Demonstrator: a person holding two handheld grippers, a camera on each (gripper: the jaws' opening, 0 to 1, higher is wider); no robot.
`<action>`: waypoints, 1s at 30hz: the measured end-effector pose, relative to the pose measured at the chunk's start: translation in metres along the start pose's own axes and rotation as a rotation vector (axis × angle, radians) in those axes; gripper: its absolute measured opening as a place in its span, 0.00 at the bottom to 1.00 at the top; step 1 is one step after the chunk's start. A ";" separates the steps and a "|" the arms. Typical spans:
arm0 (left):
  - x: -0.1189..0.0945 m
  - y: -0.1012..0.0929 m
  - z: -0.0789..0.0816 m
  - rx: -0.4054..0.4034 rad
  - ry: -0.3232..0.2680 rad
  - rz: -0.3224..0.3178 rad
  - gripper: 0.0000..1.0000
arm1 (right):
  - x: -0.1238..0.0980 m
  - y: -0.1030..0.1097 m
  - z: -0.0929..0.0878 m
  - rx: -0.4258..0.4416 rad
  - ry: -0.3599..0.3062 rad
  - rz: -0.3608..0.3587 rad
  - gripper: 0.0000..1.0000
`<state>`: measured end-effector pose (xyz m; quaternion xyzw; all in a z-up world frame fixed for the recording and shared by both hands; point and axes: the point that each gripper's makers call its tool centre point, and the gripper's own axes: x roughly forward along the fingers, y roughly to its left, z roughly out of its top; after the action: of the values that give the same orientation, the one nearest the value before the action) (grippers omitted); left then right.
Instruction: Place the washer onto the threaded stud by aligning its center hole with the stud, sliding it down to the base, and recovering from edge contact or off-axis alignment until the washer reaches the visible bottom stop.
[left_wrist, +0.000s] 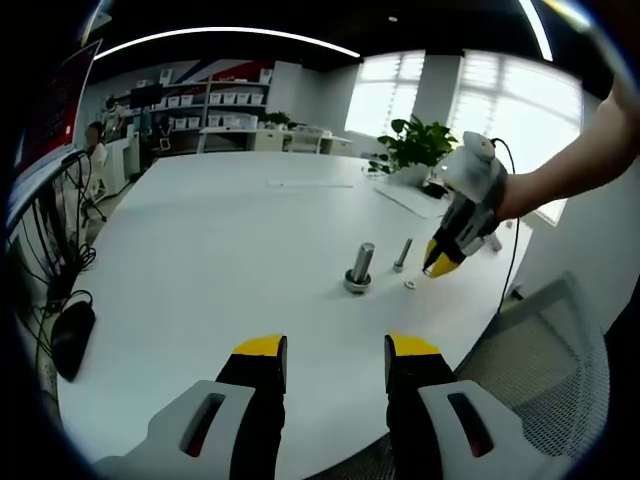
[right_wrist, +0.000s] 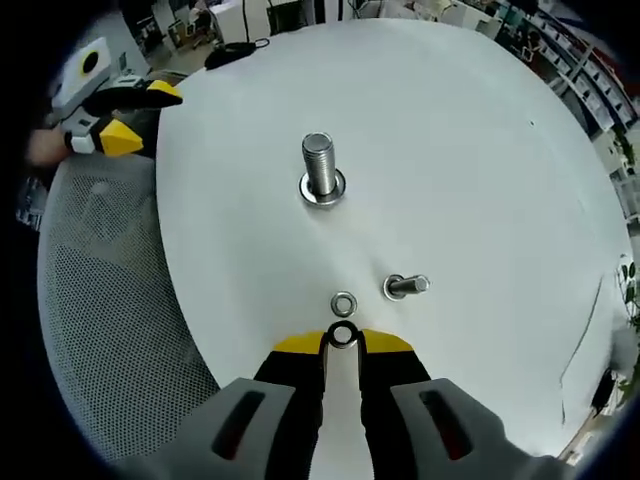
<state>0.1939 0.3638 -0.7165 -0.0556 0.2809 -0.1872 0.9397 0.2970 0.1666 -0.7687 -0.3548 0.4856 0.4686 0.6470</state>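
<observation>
The washer (right_wrist: 342, 335) sits pinched between the yellow tips of the right gripper (right_wrist: 342, 340), its hole facing the camera, held just above the worktop (right_wrist: 480, 150). The fingers (right_wrist: 298, 345) of this gripper are clenched on the washer's rim, with only the ring's width between them.

A second washer (right_wrist: 343, 302) lies flat on the worktop just ahead of the held one. To its right stands a small bolt (right_wrist: 405, 287), which appears upright in the left gripper view and leans toward the right in the right gripper view.

The large threaded stud (right_wrist: 320, 165) stands upright on its wide base collar (right_wrist: 322, 190), well ahead of the right gripper along its pointing direction and slightly to the left. The stud's long axis is vertical, so the washer must judgeably be carried forward over the loose washer, raised above the stud top, and turned flat so that its hole lines up with that axis before it is lowered.

The right gripper is the nearer one to the stud. In the left gripper view the right gripper (left_wrist: 442, 262) hangs just beside the small bolt (left_wrist: 403, 253), with the stud (left_wrist: 360, 266) to its left.

The left gripper (left_wrist: 336, 350) is held back near the worktop edge, its fingers (left_wrist: 262, 350) released and apart, grasping nothing. A mesh chair (right_wrist: 110, 330) stands beside the worktop.

No readable writing or brand mark appears on the parts.
</observation>
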 end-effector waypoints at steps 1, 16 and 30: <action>0.000 0.000 0.000 0.000 0.000 0.000 0.37 | -0.001 -0.001 0.000 0.000 -0.002 -0.003 0.14; 0.000 0.000 0.000 0.000 0.002 -0.001 0.37 | -0.021 -0.014 0.017 -0.001 -0.064 -0.036 0.14; 0.000 0.000 -0.001 0.001 0.003 -0.003 0.37 | -0.028 -0.025 0.030 -0.041 -0.110 -0.077 0.14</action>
<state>0.1937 0.3633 -0.7171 -0.0552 0.2823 -0.1890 0.9389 0.3270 0.1791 -0.7329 -0.3603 0.4257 0.4719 0.6829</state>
